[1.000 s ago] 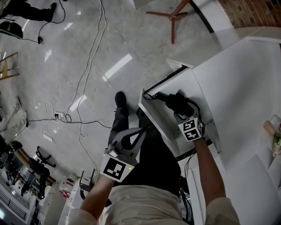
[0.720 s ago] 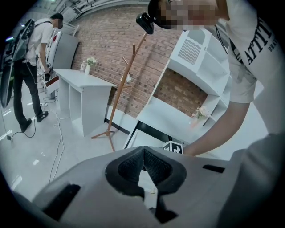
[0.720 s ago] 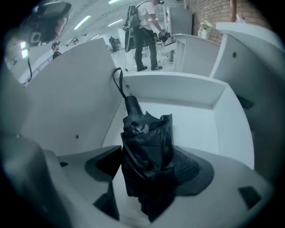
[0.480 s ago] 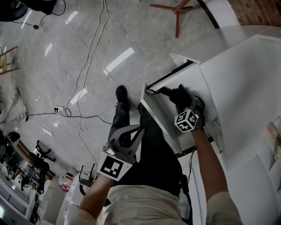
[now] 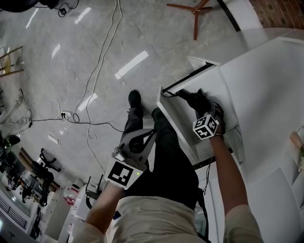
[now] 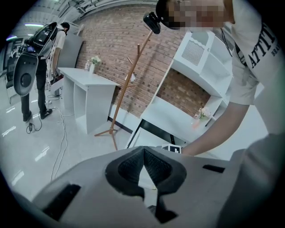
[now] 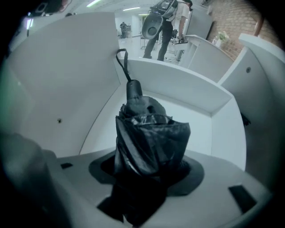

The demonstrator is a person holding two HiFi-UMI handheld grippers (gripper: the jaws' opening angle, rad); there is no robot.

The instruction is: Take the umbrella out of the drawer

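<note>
The right tongs (image 7: 149,167) point steeply down into the drawer (image 7: 178,82). Their jaws have just been closing, and they now pinch the umbrella (image 7: 149,133) between them, the black folded cloth filling the gap from pad to pad. The umbrella lies in the drawer. Its far end, with a thin strap loop (image 7: 121,58), reaches toward the drawer's far wall. The drawer stands pulled out from a white cabinet (image 5: 266,80), and its white inside shows all round the umbrella.

The left tongs (image 6: 143,153) are narrow, tips together, with nothing between them. In the head view they hang low in front of the person's dark trousers, well apart from the drawer and to its left.

Beyond them lies a glossy grey floor (image 5: 95,57) with cables (image 5: 102,57) trailing across it. A wooden coat stand (image 5: 194,12) rises near a brick wall (image 6: 116,49). Further off, another person (image 6: 42,80) stands by some equipment.
</note>
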